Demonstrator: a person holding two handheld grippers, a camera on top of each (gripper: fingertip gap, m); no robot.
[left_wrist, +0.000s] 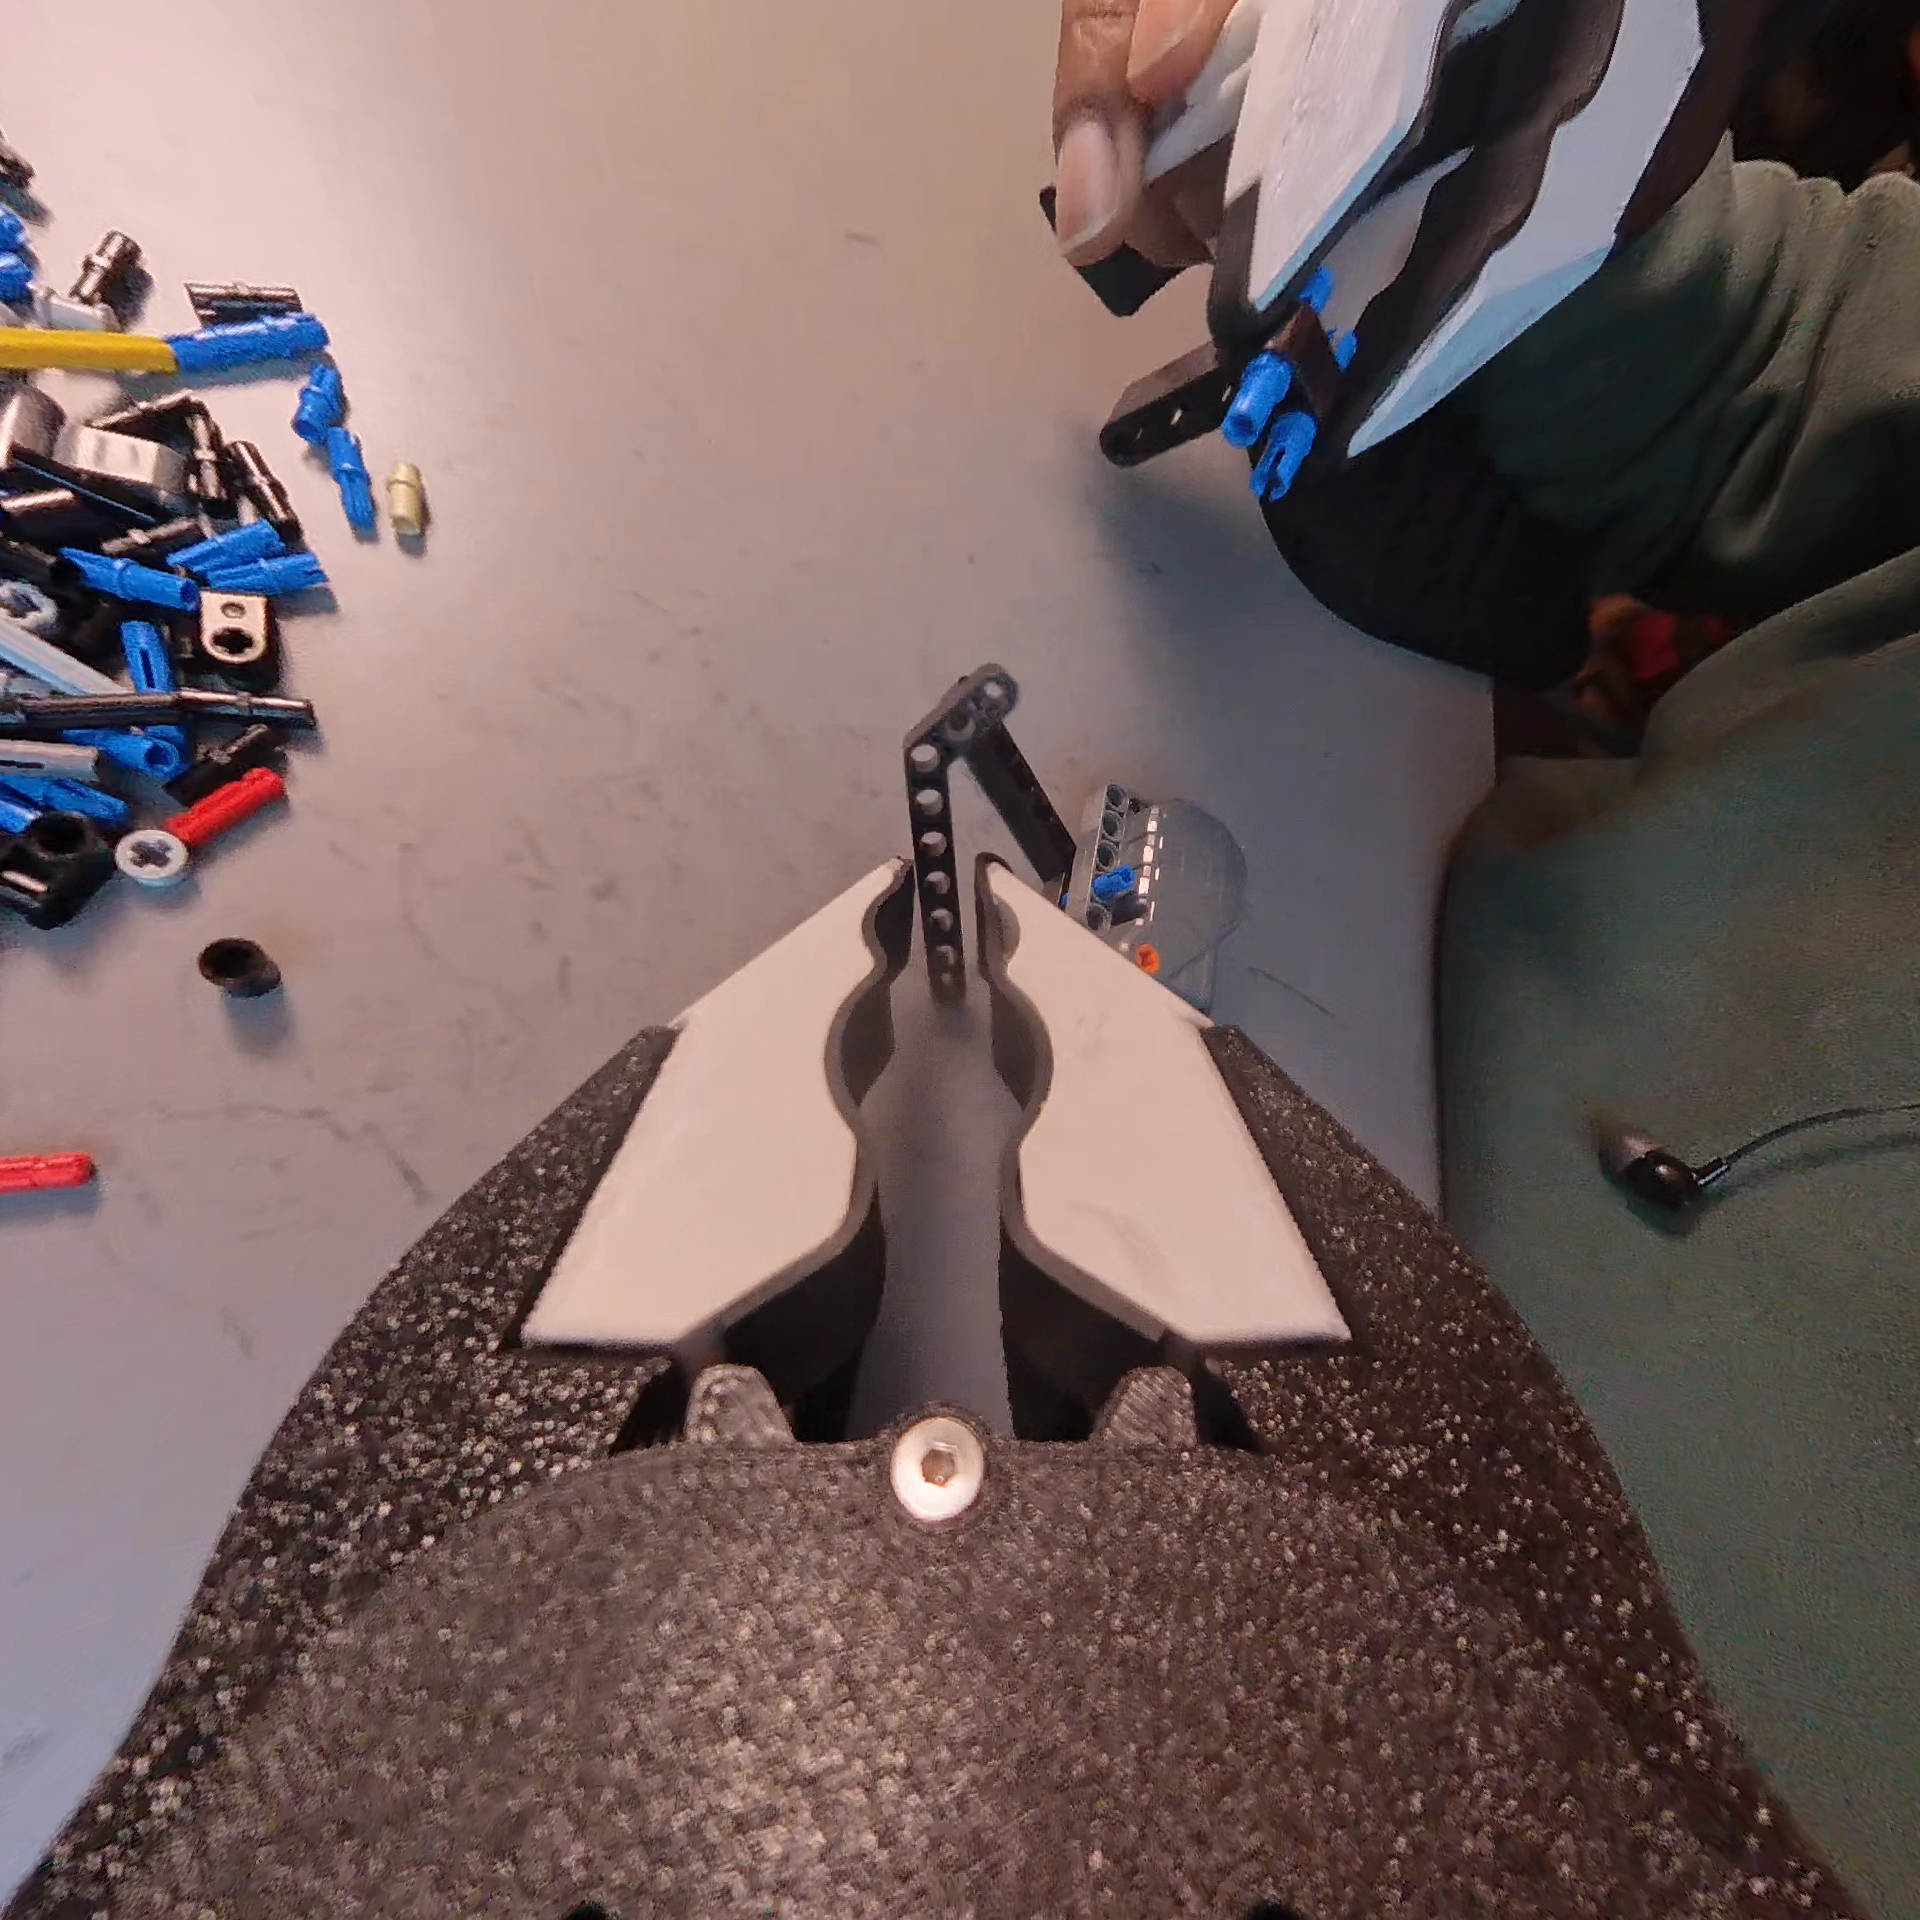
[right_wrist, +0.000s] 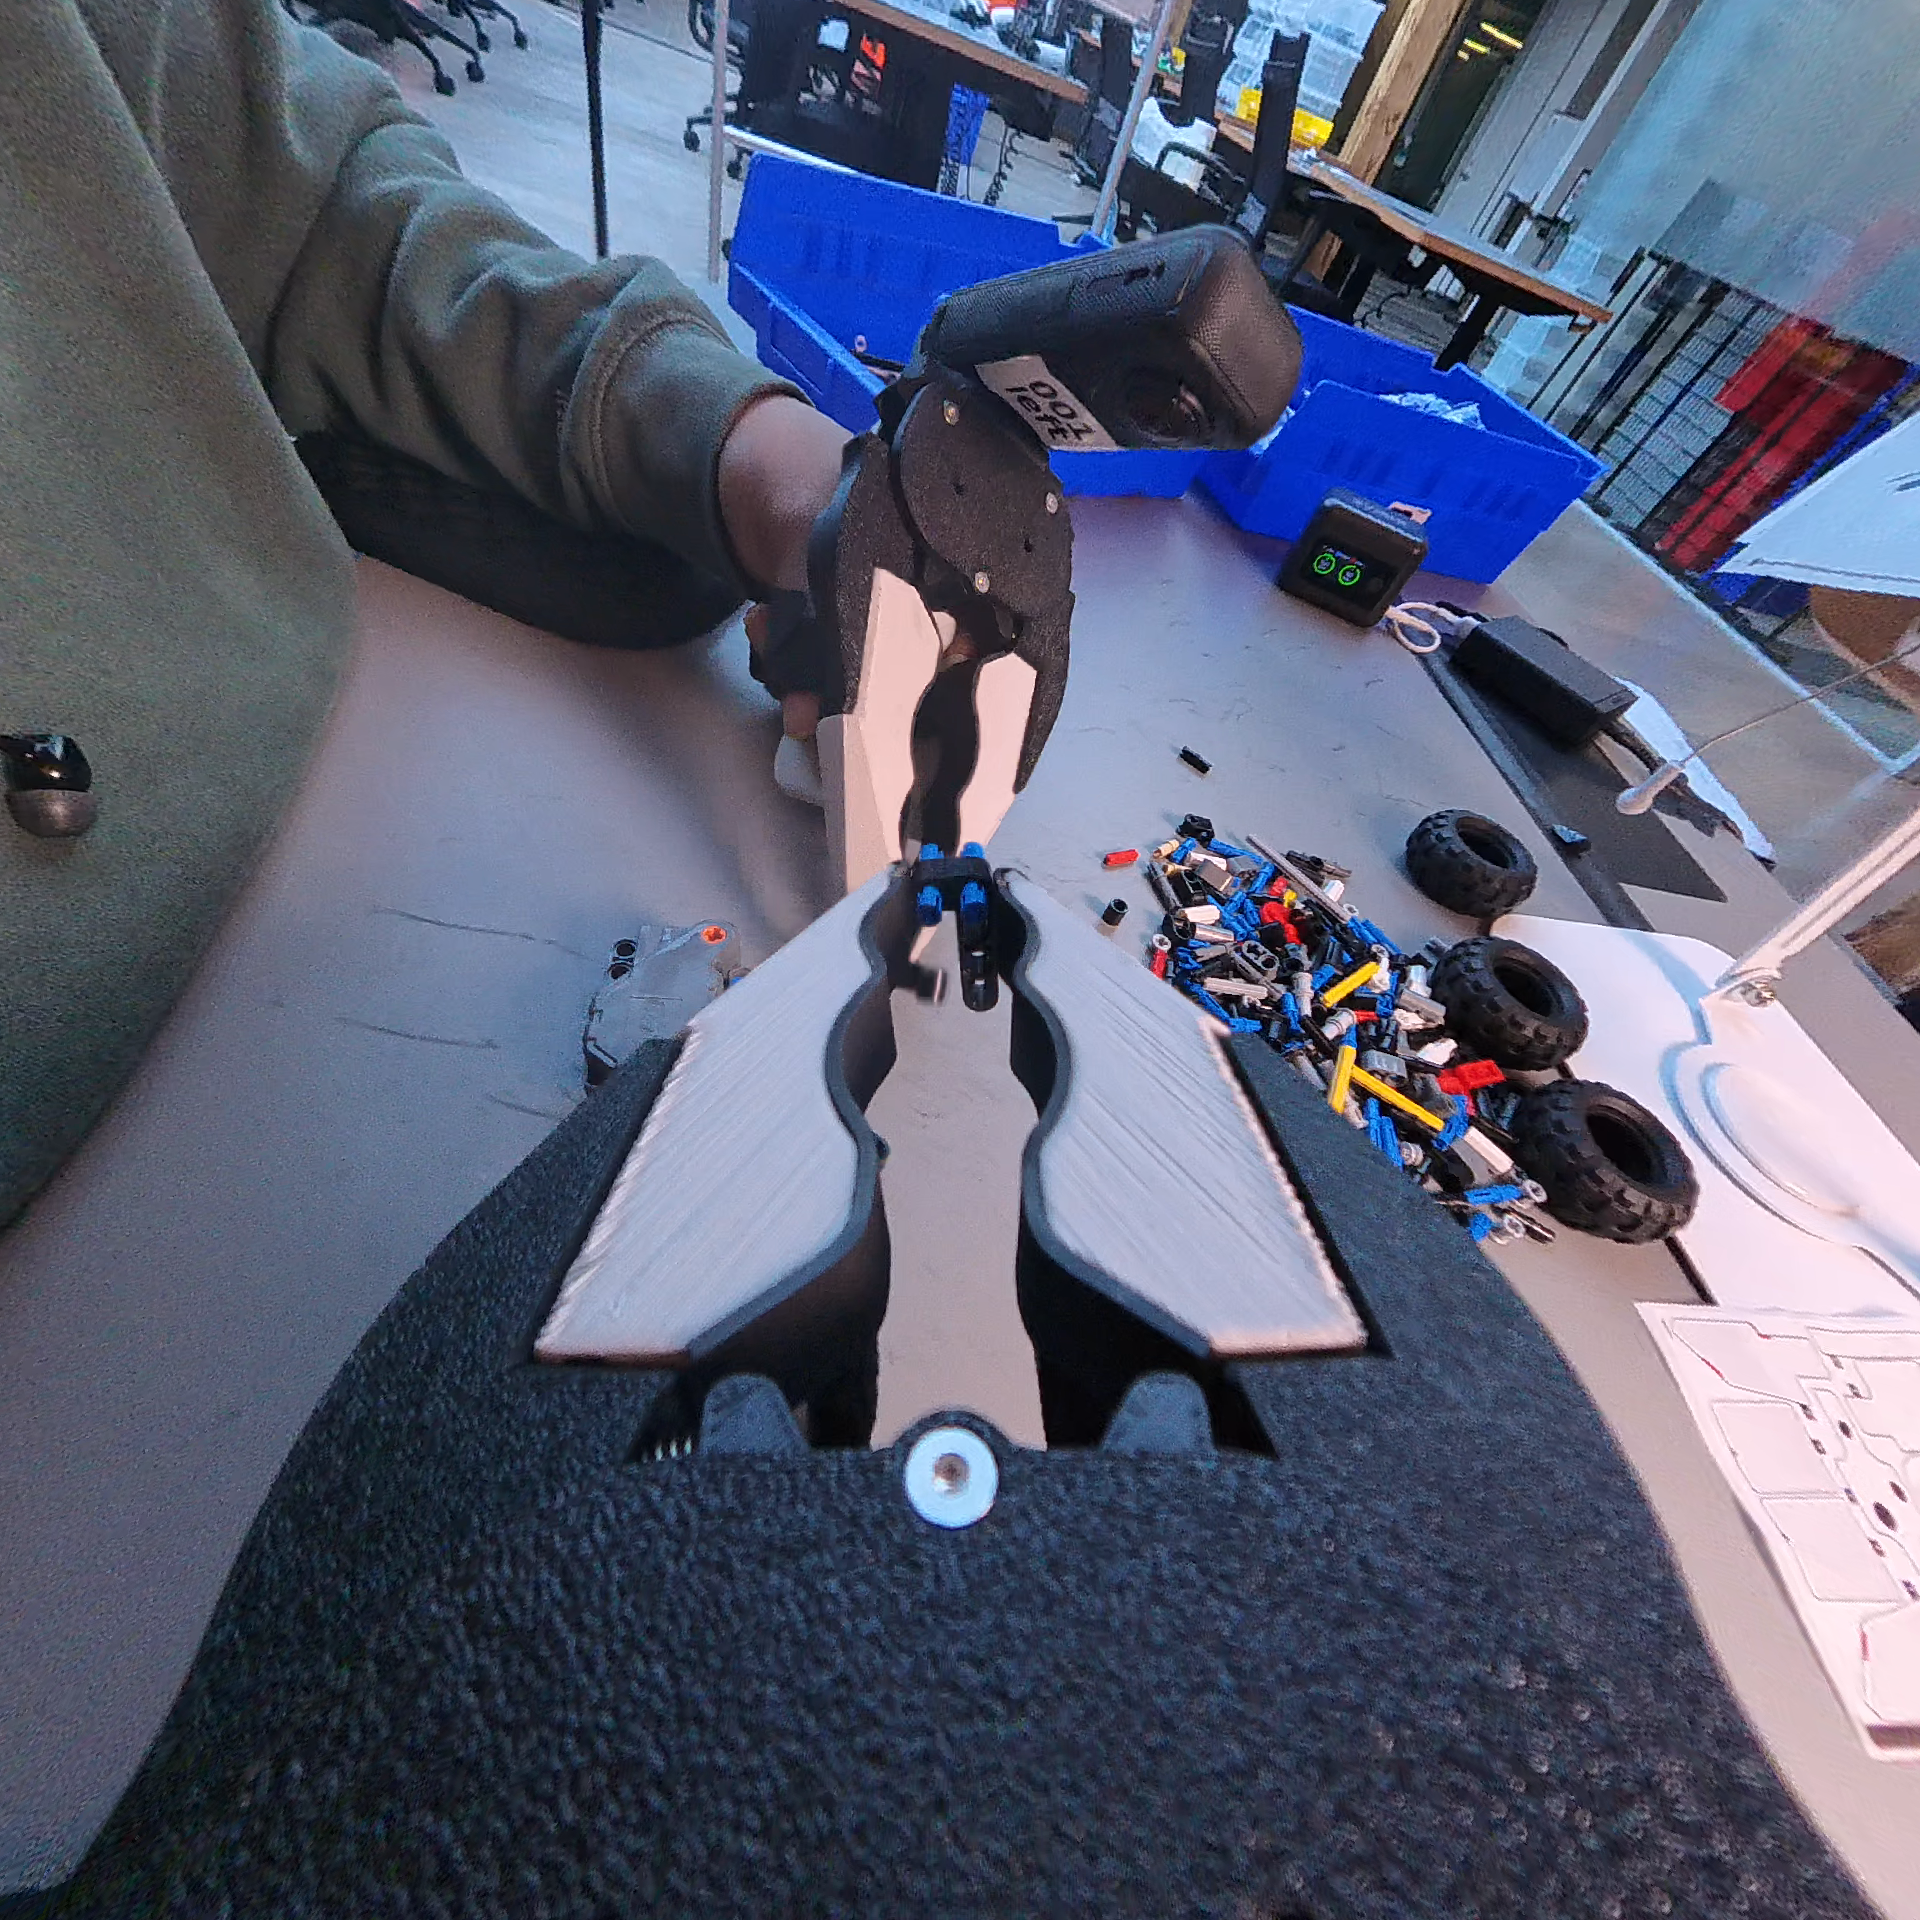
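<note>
Gripping a black bent beam (left_wrist: 940, 831) at the fingertips, the left gripper (left_wrist: 943, 883) sits dead centre of its view, jaws closed in on the beam, which sticks up and angles off toward a grey motor block (left_wrist: 1153, 883) lying on the table (left_wrist: 675, 468) just right of the tips. Upper right of that frame, the right gripper (left_wrist: 1351, 343) is clamped on a small black beam with blue pins (left_wrist: 1262, 416), held up off the table.

Same thing from the right wrist view: pin piece (right_wrist: 961, 914) pinched between the tips mid-frame, left gripper (right_wrist: 935, 821) hanging just behind it, sleeve (right_wrist: 436, 312) coming in from the upper left. Motor block (right_wrist: 665, 977) is left of centre.

Parts pile (left_wrist: 135, 623) fills the left edge of the left view; in the right view the pile (right_wrist: 1320, 1008) sits centre right with three black tyres (right_wrist: 1507, 997) beside it, blue bins (right_wrist: 1403, 457) up top, a printed sheet (right_wrist: 1808, 1475) lower right
</note>
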